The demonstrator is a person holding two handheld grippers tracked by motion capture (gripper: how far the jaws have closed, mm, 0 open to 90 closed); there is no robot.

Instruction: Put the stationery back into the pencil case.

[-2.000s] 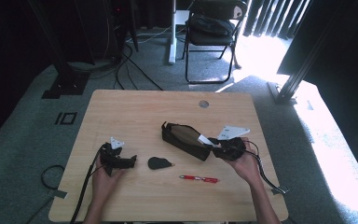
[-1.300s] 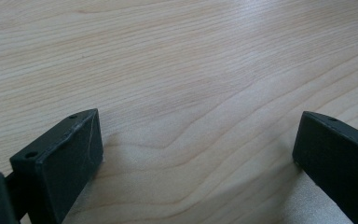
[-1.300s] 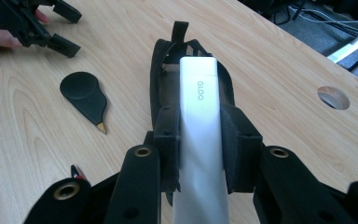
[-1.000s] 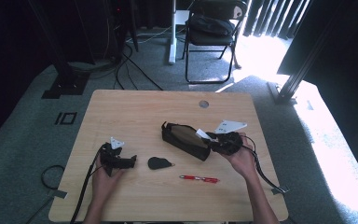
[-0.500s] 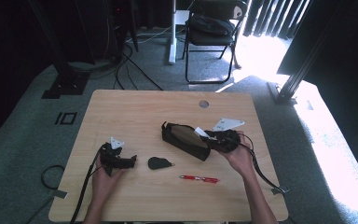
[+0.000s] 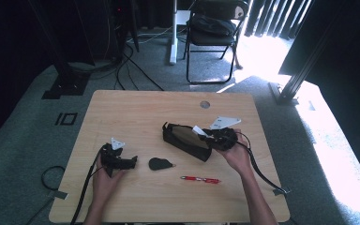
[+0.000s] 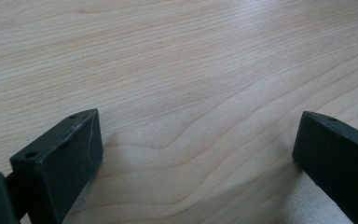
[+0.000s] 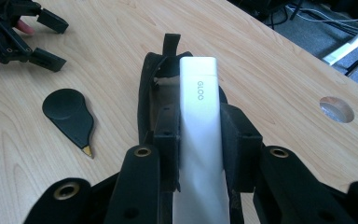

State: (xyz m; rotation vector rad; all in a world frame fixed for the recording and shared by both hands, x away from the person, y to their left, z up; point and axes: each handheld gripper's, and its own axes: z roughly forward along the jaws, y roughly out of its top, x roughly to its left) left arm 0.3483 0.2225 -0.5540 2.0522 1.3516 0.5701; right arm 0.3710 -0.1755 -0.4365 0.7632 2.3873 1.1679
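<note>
Right gripper (image 8: 199, 154) clamped on a white bar marked GLOO (image 8: 200, 135), pads pressing both long sides. The bar's long axis runs straight ahead along the jaws, far end poised over the open mouth of the black pouch (image 8: 151, 98). In the high view the pouch (image 6: 187, 140) lies lengthwise just left of the right gripper (image 6: 205, 136), so bar and pouch sit roughly in line; whether the tip is already inside, hard to tell. Left gripper (image 6: 130, 162) rests well apart at the table's (image 6: 136, 108) near left, jaws spread wide on nothing. Right hand is clearly the nearer one. Black teardrop piece (image 6: 160, 163) and red pen (image 6: 200, 179) lie between.
</note>
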